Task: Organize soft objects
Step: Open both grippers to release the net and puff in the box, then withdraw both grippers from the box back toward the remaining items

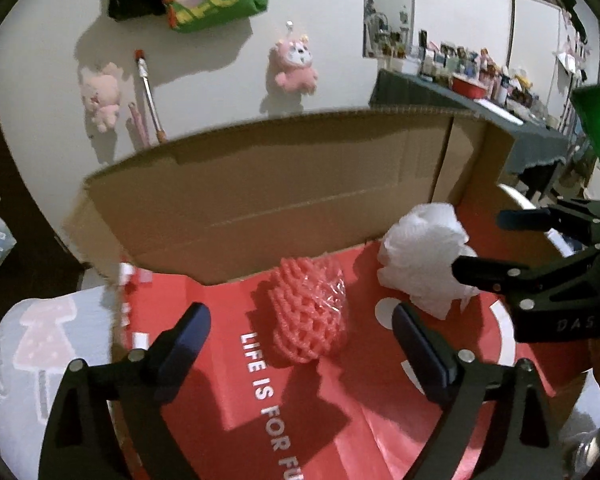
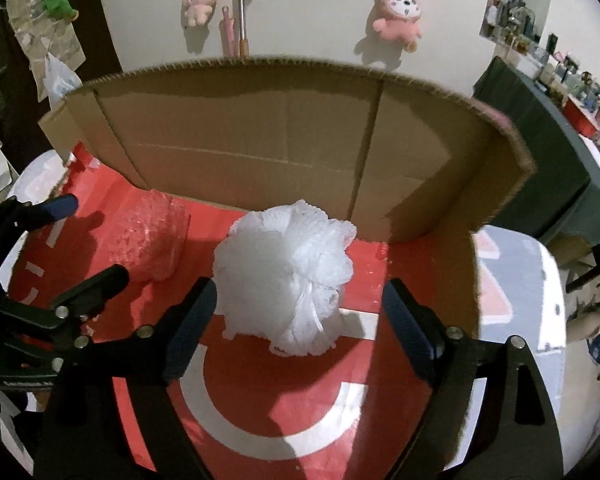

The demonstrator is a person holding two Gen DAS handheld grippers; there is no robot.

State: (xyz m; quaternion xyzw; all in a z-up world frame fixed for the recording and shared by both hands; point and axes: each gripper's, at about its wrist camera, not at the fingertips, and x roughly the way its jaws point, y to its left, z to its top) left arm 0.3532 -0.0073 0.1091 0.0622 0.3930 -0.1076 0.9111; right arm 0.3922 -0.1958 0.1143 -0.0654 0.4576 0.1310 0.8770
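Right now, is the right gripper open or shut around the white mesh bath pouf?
Open. The right gripper jaws stand wide, flanking the white mesh bath pouf without clamping it.

White mesh pouf [image 2: 286,276]; pink foam net [image 1: 310,312]; red sheet [image 2: 260,400] with white ring and lettering; plain brown cardboard wall [image 2: 260,128]; pink plush toys [image 2: 400,16] on white wall; black tools [image 2: 300,316].

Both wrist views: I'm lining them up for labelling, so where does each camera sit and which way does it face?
Left wrist: on the left gripper, facing the pink foam net sleeve; right gripper shows.
Right wrist: on the right gripper, facing the white mesh bath puff; left gripper shows.
Shared: both items, red printed sheet, brown cardboard wall.
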